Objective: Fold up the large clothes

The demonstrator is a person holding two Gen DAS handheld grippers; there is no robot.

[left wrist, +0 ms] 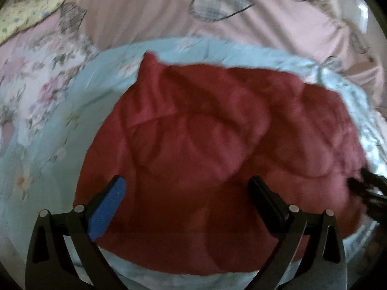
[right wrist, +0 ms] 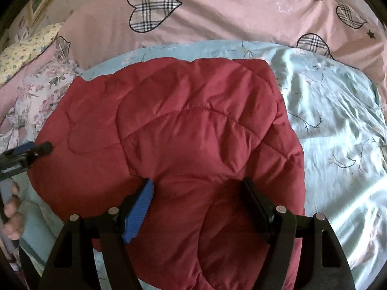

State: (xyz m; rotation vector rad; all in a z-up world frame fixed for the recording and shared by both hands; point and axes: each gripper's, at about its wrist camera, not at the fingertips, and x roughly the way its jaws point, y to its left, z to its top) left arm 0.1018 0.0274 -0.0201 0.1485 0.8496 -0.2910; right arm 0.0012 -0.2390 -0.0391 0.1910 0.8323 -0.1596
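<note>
A red quilted padded garment [left wrist: 205, 140] lies in a folded heap on a light blue floral sheet [left wrist: 60, 125]; it also shows in the right wrist view [right wrist: 183, 130]. My left gripper [left wrist: 188, 188] hangs open above the garment's near part, nothing between its jaws. My right gripper [right wrist: 198, 193] is open above the garment's near right part and holds nothing. The left gripper's tips also show at the left edge of the right wrist view [right wrist: 36, 149], by the garment's left edge. The right gripper's tips show blurred at the right edge of the left wrist view [left wrist: 362, 183].
The blue sheet [right wrist: 338, 120] lies on a bed. A pink duvet with plaid hearts [right wrist: 217, 12] lies behind it. A floral cloth [right wrist: 36, 96] and a yellow patterned pillow [right wrist: 26, 50] lie at the left. A hand [right wrist: 13, 215] holds the left gripper's handle.
</note>
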